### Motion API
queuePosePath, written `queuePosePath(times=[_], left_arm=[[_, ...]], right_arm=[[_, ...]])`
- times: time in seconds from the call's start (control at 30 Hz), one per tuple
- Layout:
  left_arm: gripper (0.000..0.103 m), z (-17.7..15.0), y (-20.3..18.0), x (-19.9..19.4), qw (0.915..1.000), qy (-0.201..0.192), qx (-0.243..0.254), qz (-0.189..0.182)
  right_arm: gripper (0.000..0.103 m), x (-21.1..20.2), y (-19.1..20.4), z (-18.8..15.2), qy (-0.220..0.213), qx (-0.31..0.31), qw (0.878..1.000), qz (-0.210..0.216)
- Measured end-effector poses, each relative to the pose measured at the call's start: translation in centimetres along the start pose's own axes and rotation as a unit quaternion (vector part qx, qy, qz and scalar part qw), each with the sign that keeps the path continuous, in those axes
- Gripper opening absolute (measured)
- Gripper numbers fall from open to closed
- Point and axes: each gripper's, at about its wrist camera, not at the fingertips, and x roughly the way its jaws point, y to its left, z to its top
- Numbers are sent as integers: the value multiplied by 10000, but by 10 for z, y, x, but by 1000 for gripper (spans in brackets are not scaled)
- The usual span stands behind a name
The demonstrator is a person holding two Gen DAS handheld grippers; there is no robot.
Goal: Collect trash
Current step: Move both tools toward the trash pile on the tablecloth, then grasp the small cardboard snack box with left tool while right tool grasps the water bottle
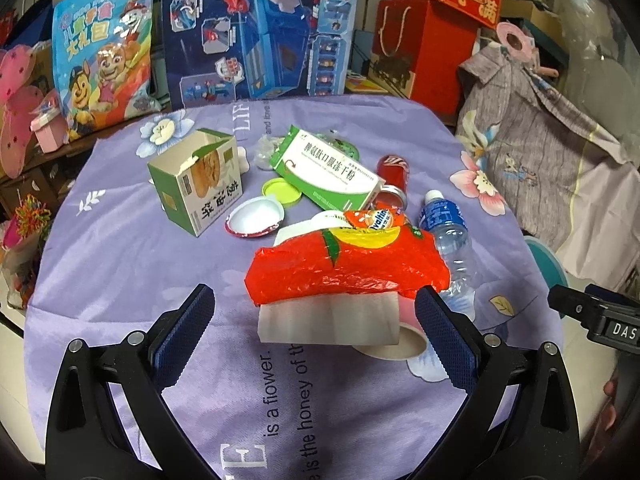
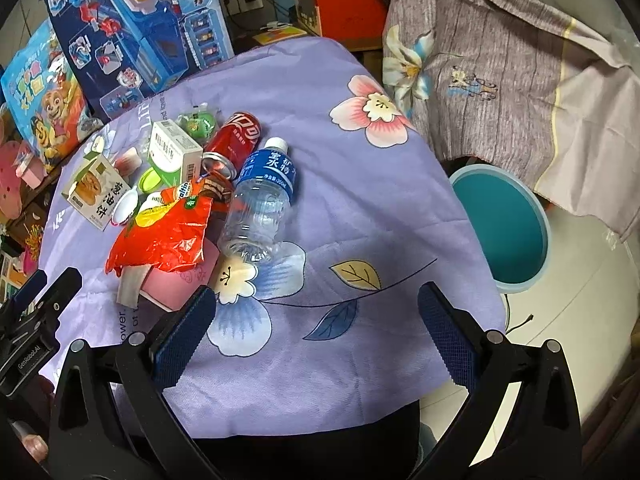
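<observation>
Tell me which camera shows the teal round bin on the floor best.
The right wrist view: the teal round bin shows its whole rim and inside, beside the table's purple floral cloth. The left wrist view catches only a sliver of it past the cloth's edge.

trash pile (image 1: 344,264) crowds counter (image 2: 360,208) centre, right half bare cloth, bin (image 2: 504,228) just off right edge

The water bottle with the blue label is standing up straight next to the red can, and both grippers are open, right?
Not quite. The water bottle is lying on its side on the purple cloth, as the right wrist view shows. It does lie next to the red can, and the left gripper and right gripper are open.
</observation>
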Motion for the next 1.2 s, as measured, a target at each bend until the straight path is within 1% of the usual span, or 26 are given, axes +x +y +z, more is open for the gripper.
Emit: queuePosePath(times=[0.23, 0.33, 0.43, 0.5, 0.67, 0.8, 0.87, 0.97, 1.0, 1.07, 1.1, 1.13, 1.17, 1.2], left_arm=[[100, 2, 34, 26, 9996, 166, -70, 210], [100, 6, 50, 40, 9992, 363, -69, 161], [100, 13, 62, 46, 9990, 404, -46, 186], [100, 20, 71, 49, 9989, 358, -67, 304], [100, 35, 108, 70, 9969, 394, -380, 562], [100, 45, 136, 85, 9955, 332, -563, 685], [100, 51, 144, 92, 9960, 262, -519, 684], [100, 60, 149, 107, 9972, 280, -315, 613], [100, 63, 149, 111, 9975, 284, -270, 595], [100, 70, 152, 125, 9976, 324, -189, 582], [100, 75, 154, 133, 9977, 374, -165, 543], [100, 78, 154, 139, 9978, 405, -147, 505], [100, 80, 155, 146, 9978, 432, -115, 479], [100, 84, 155, 153, 9979, 457, -63, 455]], right_arm=[[97, 25, 7, 20, 250, -67, 9995, 160], [97, 40, 11, 32, 386, -100, 9986, 361], [97, 57, 13, 47, 488, -11, 9974, 528], [97, 68, 14, 56, 537, 47, 9972, 521], [97, 96, 18, 72, 758, 113, 9960, 454], [97, 114, 24, 80, 896, 73, 9950, 426], [97, 126, 29, 83, 1002, 31, 9942, 393], [97, 141, 34, 85, 1169, 22, 9924, 388], [95, 146, 36, 86, 1216, 25, 9917, 416], [83, 153, 40, 87, 1297, 10, 9905, 449], [71, 158, 42, 87, 1361, 32, 9894, 497], [63, 162, 44, 87, 1422, 69, 9881, 578], [63, 166, 45, 87, 1498, 109, 9866, 635], [63, 167, 47, 87, 1458, 98, 9874, 616]])
